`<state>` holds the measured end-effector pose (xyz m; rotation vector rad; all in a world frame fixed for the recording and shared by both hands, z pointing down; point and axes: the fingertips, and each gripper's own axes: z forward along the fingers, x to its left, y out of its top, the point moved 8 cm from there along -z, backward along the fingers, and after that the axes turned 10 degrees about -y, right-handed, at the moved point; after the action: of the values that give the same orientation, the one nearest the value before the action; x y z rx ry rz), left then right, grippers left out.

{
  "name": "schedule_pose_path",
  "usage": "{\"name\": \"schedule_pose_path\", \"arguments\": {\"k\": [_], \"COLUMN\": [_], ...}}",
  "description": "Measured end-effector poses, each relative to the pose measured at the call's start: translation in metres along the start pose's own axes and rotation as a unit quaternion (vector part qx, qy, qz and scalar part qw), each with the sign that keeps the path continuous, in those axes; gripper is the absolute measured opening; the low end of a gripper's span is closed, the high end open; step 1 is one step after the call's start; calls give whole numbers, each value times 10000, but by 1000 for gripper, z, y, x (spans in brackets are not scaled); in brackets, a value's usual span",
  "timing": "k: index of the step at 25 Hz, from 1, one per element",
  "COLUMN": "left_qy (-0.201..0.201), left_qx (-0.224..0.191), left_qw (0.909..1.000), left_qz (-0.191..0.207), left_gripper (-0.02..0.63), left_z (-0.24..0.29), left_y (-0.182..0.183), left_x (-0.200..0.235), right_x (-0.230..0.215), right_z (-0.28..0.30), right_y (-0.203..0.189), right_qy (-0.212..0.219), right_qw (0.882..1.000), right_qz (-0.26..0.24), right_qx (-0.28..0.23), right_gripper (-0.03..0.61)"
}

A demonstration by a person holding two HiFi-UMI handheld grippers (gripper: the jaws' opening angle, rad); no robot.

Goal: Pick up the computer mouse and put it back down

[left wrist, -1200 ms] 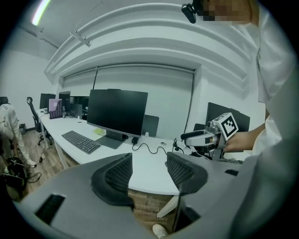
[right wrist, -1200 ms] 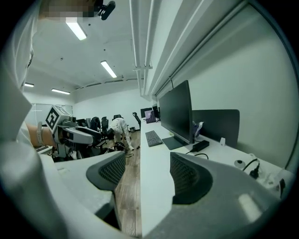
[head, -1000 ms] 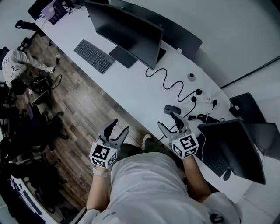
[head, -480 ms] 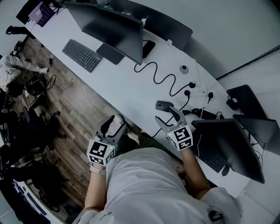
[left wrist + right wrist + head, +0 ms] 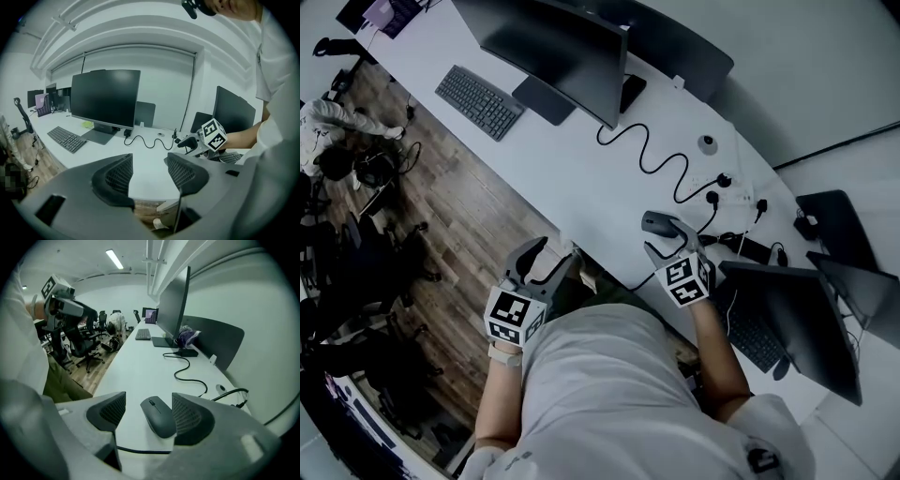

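Note:
A dark grey computer mouse rests on the white desk near its front edge. My right gripper is open and low over the desk. Its jaws stand either side of the mouse, which sits closer to the right jaw; I cannot tell if they touch. My left gripper hangs open off the desk's front edge, over the floor, with nothing between its fingers. The left gripper view also shows the right gripper from the side.
A black cable snakes across the desk beyond the mouse, and another cable runs under my right gripper. A monitor and keyboard stand at the left, a second monitor at the right. Office chairs stand on the wooden floor.
My right gripper has moved forward, so its open jaws now stand around the mouse. The left gripper has stayed off the desk edge. The head view has shifted slightly.

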<state>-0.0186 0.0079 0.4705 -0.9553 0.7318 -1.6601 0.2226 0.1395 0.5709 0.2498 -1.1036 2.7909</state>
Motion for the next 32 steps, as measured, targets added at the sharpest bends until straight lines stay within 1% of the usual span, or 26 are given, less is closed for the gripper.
{"name": "schedule_pose_path", "arguments": {"k": [5,9,15,20,26,29,32], "left_qy": [36,54,55,108,237,279,298], "left_qx": [51,77,114,73,-34,-86,-93], "left_qw": [9999,9997,9989,9981,9968,9958,9953], "left_qz": [-115,-229,-445,-595,-769,-862,-920], "left_gripper": [227,227,227,227,227,227,227], "left_z": [-4,-4,-3,-5,-7,-8,-7], "left_y": [-2,-6,-15,-17,-20,-22,-25], "left_x": [12,20,30,39,50,54,56], "right_x": [1,-4,-9,-10,-12,-13,-14], "right_z": [21,37,58,74,91,97,101], "right_y": [-6,-11,-15,-16,-23,-18,-17], "right_qy": [-32,-40,163,346,722,852,1036], "right_qw": [9987,9953,9873,9769,9566,9496,9444], "right_qz": [-305,-540,-813,-1104,-1547,-1748,-1791], "right_qx": [416,797,1357,1795,2361,2459,2555], "right_gripper": [296,296,296,297,296,298,298]}}
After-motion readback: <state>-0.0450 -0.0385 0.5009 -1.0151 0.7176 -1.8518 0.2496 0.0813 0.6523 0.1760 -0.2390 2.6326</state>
